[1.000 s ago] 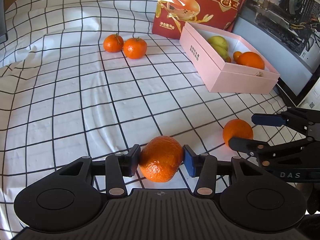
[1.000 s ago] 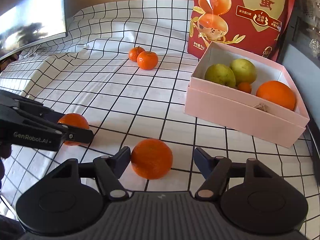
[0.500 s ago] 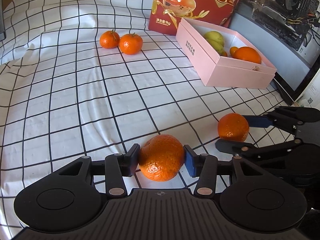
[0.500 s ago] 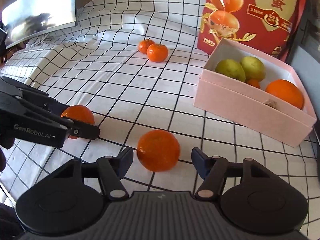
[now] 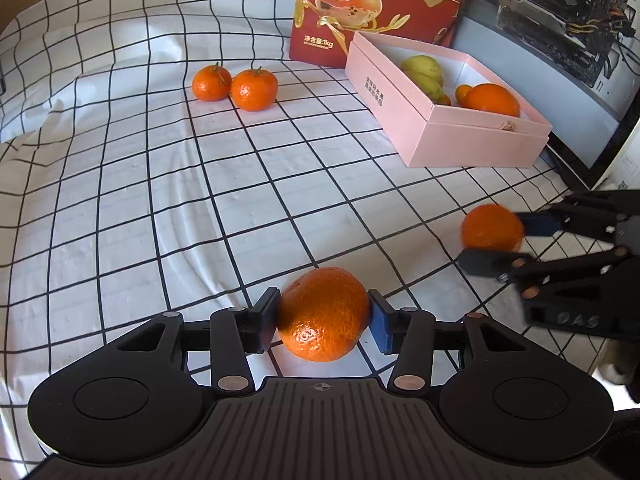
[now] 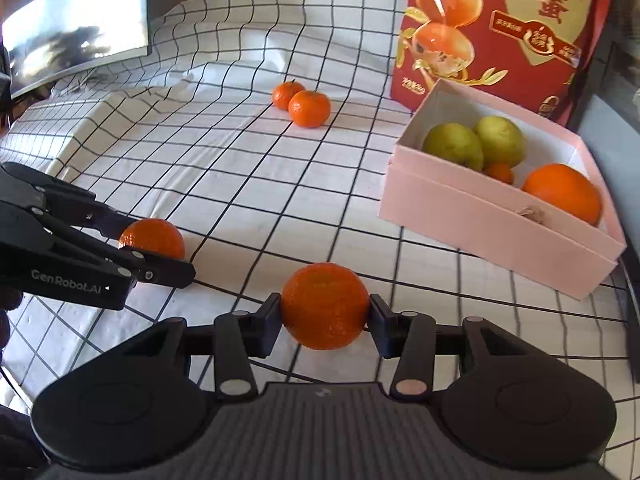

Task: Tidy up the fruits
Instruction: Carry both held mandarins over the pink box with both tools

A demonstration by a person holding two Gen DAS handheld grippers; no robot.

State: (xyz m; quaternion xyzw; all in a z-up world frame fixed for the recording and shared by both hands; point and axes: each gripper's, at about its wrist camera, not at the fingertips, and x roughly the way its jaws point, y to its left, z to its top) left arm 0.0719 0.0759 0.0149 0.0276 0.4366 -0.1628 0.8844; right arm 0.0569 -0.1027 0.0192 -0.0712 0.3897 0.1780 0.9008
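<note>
Left wrist view: left hand-held gripper (image 5: 323,316) clamped on a mandarin (image 5: 323,314), right hand-held gripper (image 6: 324,314) likewise on another orange (image 6: 325,305).

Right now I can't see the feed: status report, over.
Left tool shut on orange. Right tool shut on second orange. Pink box ahead, path open.

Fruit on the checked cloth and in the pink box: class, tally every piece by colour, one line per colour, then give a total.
Orange: 7, namely one in the left gripper, one in the right gripper, two loose on the checked cloth at and, and in the pink box a large one, a small one and a sliver.
Green: 2, at and.
Total: 9.
</note>
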